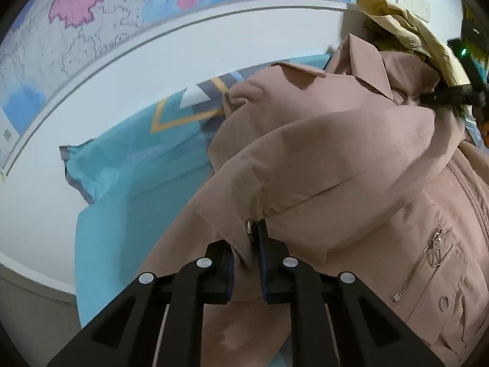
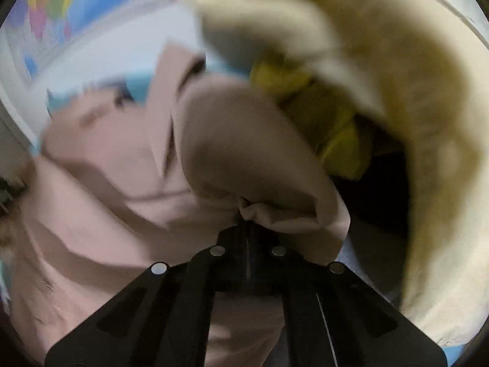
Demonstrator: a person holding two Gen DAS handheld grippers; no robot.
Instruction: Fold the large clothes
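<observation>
Both claws are pinching a pink jacket [image 1: 321,159] filling each frame's centre, the left claw [image 1: 246,244] at a snap-buttoned edge, the right claw [image 2: 247,226] on bunched cloth; lifting step, needing spreading flat next.

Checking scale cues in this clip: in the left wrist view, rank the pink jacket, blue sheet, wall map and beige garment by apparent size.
1. pink jacket, though closest to the camera.
2. wall map and blue sheet: look alike, unranked.
3. beige garment, smallest, partly hidden.
</observation>
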